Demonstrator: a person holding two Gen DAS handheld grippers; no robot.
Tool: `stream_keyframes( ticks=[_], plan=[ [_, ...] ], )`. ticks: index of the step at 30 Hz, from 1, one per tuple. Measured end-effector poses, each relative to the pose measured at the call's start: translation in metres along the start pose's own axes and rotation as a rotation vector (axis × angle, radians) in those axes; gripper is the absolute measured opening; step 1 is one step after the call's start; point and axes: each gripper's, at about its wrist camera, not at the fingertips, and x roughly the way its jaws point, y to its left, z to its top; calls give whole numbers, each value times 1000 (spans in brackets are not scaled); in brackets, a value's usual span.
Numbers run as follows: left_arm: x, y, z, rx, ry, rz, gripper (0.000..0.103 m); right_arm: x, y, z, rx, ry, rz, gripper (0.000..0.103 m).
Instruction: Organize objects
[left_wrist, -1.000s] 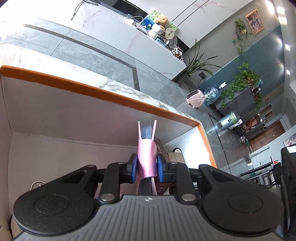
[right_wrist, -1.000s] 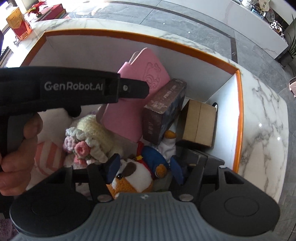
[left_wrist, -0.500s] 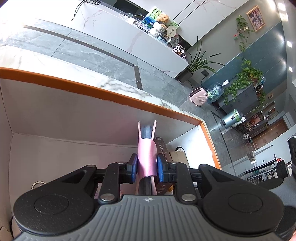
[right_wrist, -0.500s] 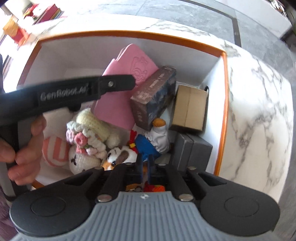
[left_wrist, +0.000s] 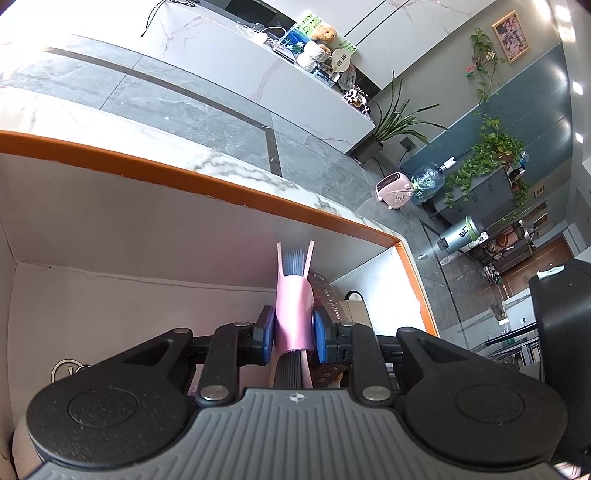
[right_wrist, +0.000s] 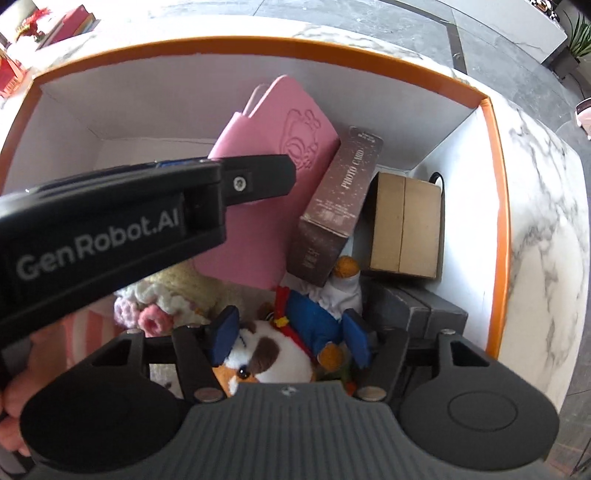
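Left wrist view: the left hand-held gripper (left_wrist: 294, 334) is clamped narrow on a pink notebook (left_wrist: 293, 314), held on edge with its page block pointed at the far wall of an orange-rimmed box (left_wrist: 229, 186). A dark box marked PHOTO CARD (left_wrist: 325, 295) is leaned right against the notebook's right side.

From the right wrist view, the right hand-held gripper (right_wrist: 290, 338) is pointed down into the same box, jaws about half spread after just being opened, with a stuffed dog toy in blue clothes (right_wrist: 295, 332) sat between the pads; actual contact can't be made out. Crochet flowers (right_wrist: 155, 314) are seen just left of it, a brown carton (right_wrist: 406, 225) and a grey case (right_wrist: 417, 310) to the right. The box is set on a marble bench (right_wrist: 543, 236).
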Motion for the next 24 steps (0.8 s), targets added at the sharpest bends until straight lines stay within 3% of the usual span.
stream_keyframes(
  ticks=[3, 4, 5, 11, 12, 13, 14, 17, 20, 24],
  plan=[
    [0, 1, 1, -5, 0, 3, 26, -2, 6, -4, -29, -7, -31, 50],
    [0, 1, 1, -6, -2, 3, 26, -3, 9, -6, -52, -16, -53, 29],
    [0, 1, 1, -8, -2, 2, 26, -5, 11, -8, -80, -23, -100, 28],
    [0, 3, 1, -18, -2, -5, 26, -21, 9, -9, -128, -5, -62, 21],
    [0, 3, 1, -20, -5, -5, 26, -27, 10, -8, -139, -5, -52, 17],
    [1, 3, 1, -21, -5, -9, 26, -34, 11, -9, -154, -8, -39, 4],
    [1, 2, 2, -20, -4, -7, 26, -40, 13, -9, -161, -5, -34, 1],
    [2, 2, 2, -19, 3, -5, 26, -56, 18, -12, -196, -3, -34, 0],
    [3, 2, 2, -23, 8, 3, 26, -63, 18, -14, -175, 16, 19, 0],
    [3, 2, 1, -16, 13, 22, 26, -44, 17, -15, -139, 42, -1, 0]
  ],
)
